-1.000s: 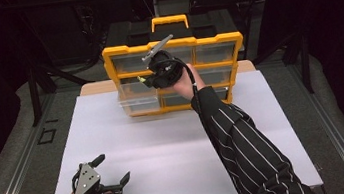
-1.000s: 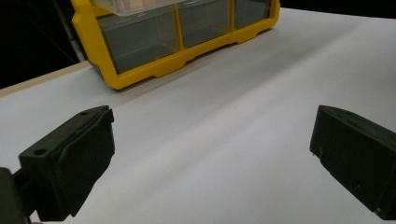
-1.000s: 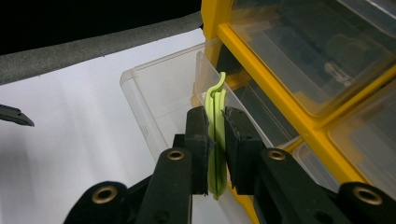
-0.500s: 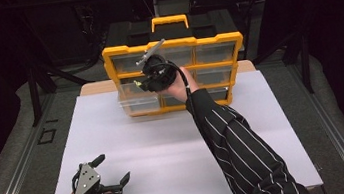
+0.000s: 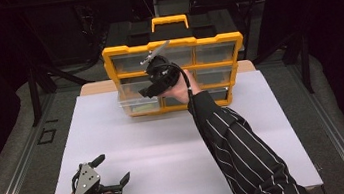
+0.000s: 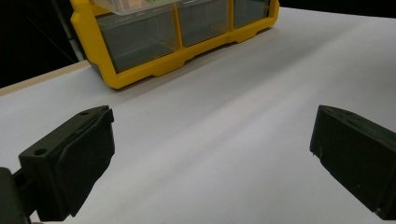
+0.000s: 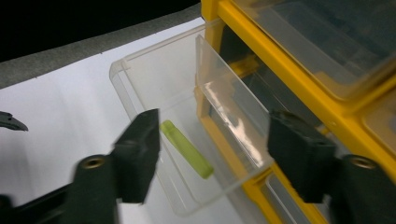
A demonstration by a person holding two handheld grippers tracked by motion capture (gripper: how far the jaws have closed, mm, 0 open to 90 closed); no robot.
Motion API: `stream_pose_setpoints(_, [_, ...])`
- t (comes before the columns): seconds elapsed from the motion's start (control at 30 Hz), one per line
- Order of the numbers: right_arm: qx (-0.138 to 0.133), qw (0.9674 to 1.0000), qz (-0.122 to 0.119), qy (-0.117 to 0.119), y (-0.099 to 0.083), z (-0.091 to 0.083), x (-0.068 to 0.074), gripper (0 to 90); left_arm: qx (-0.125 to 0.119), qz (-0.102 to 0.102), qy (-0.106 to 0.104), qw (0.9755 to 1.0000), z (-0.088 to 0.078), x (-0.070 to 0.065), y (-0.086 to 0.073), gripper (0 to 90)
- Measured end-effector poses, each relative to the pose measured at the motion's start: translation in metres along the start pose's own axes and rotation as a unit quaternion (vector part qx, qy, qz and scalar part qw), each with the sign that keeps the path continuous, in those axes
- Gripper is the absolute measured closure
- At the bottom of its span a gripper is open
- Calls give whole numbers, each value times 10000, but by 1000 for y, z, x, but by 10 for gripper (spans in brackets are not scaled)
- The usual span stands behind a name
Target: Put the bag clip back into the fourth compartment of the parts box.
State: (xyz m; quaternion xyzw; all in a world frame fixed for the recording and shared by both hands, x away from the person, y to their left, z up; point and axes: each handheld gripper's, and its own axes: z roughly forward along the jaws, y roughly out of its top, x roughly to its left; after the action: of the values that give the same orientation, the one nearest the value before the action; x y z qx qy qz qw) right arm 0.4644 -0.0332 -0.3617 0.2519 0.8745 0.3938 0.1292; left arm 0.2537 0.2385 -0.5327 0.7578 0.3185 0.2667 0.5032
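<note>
A yellow organizer [image 5: 218, 45] with clear drawers stands at the back of the white table [image 5: 166, 143]. Its lower left drawer [image 5: 130, 101] is pulled out, and a yellow-green stick [image 7: 187, 148] lies on its floor. My right gripper [image 5: 147, 91] hovers just over that drawer [image 7: 154, 79]. Its jaws have just been opening and stand apart, with the stick below them and nothing held. In the right gripper view the right gripper [image 7: 215, 135] straddles the drawer's front wall. My left gripper [image 5: 113, 168] rests open near the front left corner, facing the organizer [image 6: 154, 70].
Bare white tabletop [image 6: 243, 107] stretches between the left gripper [image 6: 210, 154] and the organizer. A black case with a yellow handle [image 5: 169, 22] sits behind the organizer. Dark floor and stand legs surround the table.
The right hand has shifted slightly down and left over the pulled-out drawer. The left gripper has not moved.
</note>
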Motion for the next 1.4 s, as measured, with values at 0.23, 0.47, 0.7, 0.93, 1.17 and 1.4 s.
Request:
stream_pose_setpoints(0.23, [14,10000,-58,-23,-12,-16,1,166,2,-1,11,10000,1,0,0,3])
stream_pose_setpoints(0.47, [-68,9998,-43,-158,-31,-34,3,104,-5,-1,23,10000,2,0,0,3])
stream_pose_setpoints(0.7, [-101,9996,-31,-259,-58,-48,6,70,0,0,40,10000,2,0,0,2])
stream_pose_setpoints(0.93, [-228,9990,54,-377,-91,-62,11,48,11,6,51,10000,2,0,0,3])
stream_pose_setpoints(1.17, [-289,9975,175,-624,-126,-77,16,40,16,-7,57,10000,2,0,0,2])
stream_pose_setpoints(1.4, [-202,9969,230,-720,-155,-82,19,38,25,-3,77,10000,2,0,-1,3])
